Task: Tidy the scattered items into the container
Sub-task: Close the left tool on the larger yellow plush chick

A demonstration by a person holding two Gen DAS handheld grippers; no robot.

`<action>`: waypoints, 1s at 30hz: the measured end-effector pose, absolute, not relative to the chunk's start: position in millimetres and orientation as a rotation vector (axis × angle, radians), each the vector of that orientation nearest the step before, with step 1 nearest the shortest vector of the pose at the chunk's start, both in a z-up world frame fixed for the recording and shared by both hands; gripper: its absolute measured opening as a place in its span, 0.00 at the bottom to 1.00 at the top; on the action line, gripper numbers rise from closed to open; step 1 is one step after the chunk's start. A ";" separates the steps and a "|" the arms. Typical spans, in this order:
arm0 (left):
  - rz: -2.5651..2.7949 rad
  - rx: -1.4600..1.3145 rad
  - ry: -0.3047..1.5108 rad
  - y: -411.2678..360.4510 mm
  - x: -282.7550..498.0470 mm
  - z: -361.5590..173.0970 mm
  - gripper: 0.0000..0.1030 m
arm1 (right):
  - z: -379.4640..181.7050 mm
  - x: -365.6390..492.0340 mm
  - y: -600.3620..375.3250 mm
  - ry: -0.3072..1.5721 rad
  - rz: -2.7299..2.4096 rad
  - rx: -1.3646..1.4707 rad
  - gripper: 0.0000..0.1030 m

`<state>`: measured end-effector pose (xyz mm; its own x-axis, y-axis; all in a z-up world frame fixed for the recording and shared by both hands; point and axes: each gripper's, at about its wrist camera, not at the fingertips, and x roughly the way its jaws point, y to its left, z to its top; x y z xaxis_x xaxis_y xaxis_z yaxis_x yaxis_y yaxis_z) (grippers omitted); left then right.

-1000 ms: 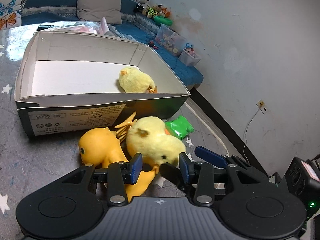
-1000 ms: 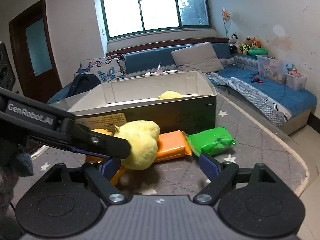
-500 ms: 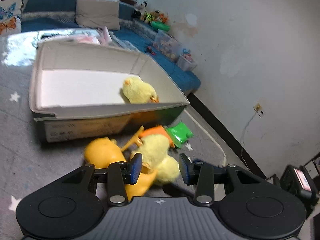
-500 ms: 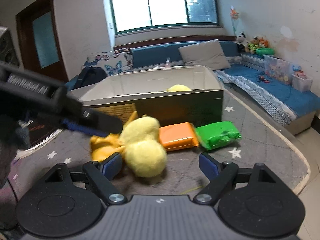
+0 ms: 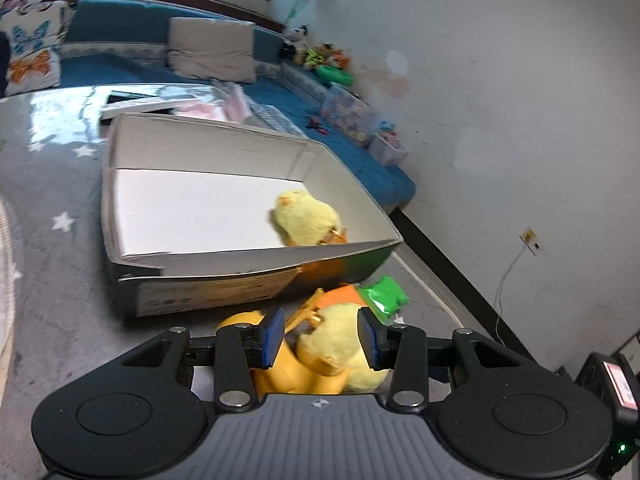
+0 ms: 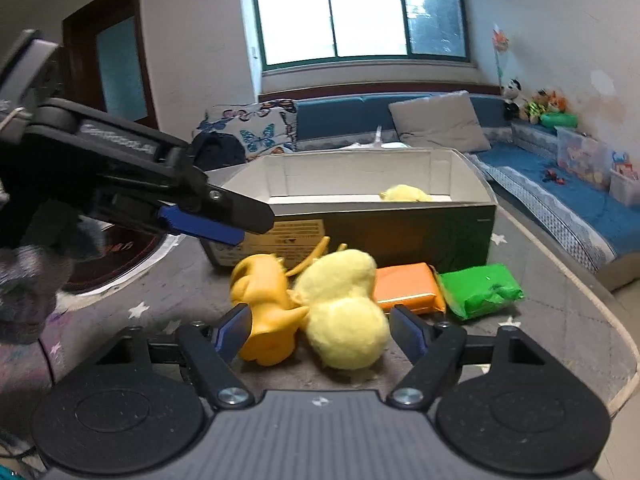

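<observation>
On the grey rug (image 6: 540,280), a yellow plush chick (image 6: 340,300) lies just near of the cardboard box (image 6: 360,224), touching an orange rubber duck (image 6: 262,300) on its left. An orange packet (image 6: 408,286) and a green packet (image 6: 480,290) lie to its right. Another chick (image 5: 306,216) sits inside the box. The right gripper (image 6: 322,330) is spread around the chick and duck; the left gripper (image 5: 320,340) hangs above them, jaws apart.

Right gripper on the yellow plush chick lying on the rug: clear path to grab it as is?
Probably yes. The right gripper is open, and the plush chick sits right ahead between its fingers. The orange rubber duck presses against the chick's side, so a close could catch both. The left gripper hangs above, clear.
</observation>
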<state>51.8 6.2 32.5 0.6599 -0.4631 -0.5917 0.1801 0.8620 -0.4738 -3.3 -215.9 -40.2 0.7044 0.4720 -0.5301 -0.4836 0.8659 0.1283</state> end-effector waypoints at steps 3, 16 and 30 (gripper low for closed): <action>-0.382 -0.392 0.815 -3.8 62.0 24.0 0.41 | -40.7 0.4 -222.2 0.589 0.506 -0.013 0.74; -0.393 -0.468 0.912 -16.4 82.6 1.2 0.41 | -53.1 11.0 -228.2 0.620 0.513 -0.042 0.59; -0.400 -0.380 0.914 -28.8 90.8 -2.7 0.43 | -63.7 18.4 -219.0 0.640 0.552 -0.075 0.48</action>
